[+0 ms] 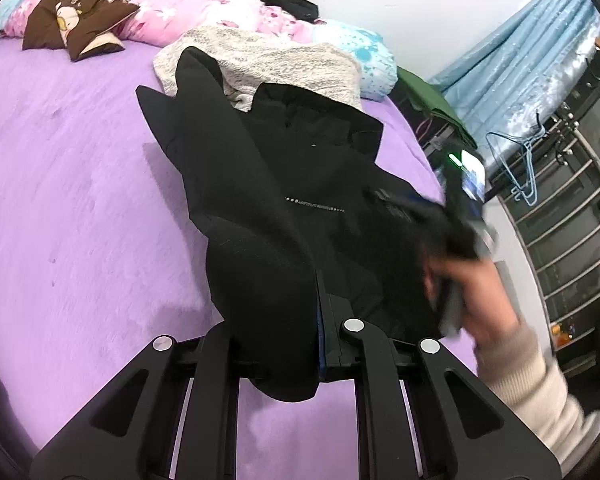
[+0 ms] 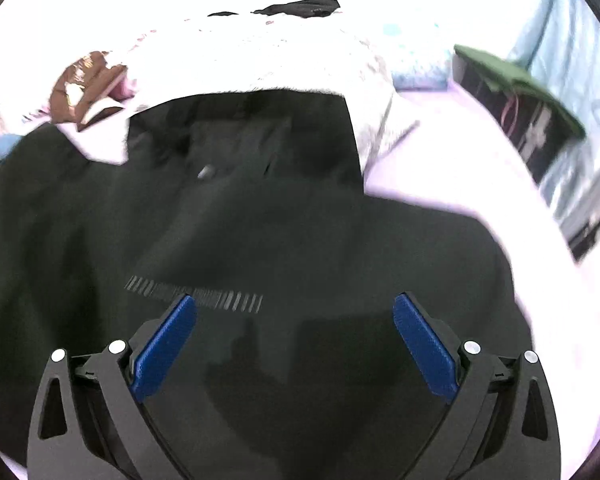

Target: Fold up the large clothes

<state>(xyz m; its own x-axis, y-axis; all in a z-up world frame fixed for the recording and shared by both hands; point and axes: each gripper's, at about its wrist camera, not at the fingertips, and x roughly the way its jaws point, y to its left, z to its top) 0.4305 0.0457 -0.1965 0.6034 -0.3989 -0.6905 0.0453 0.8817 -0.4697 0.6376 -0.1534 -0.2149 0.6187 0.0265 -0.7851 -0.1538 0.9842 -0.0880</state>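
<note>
Here the left gripper (image 1: 318, 340) is clamped on a fold of the black garment (image 1: 284, 184), which lies spread on the purple bed (image 1: 68, 184), its far edge over a grey knit (image 1: 268, 60). Right gripper (image 2: 296, 344) hovers over it, jaws wide, nothing between.

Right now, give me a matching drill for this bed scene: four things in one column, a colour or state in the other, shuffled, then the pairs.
Things:
1. left gripper
2. right gripper
3. fuzzy cream knit sweater
4. plush bed cover

Colour or state:
A. purple
B. open, nothing between the blue pads
C. shut on the black coat
D. lying partly under the coat's collar end

Pairs: 1-C, 2-B, 3-D, 4-A
</note>
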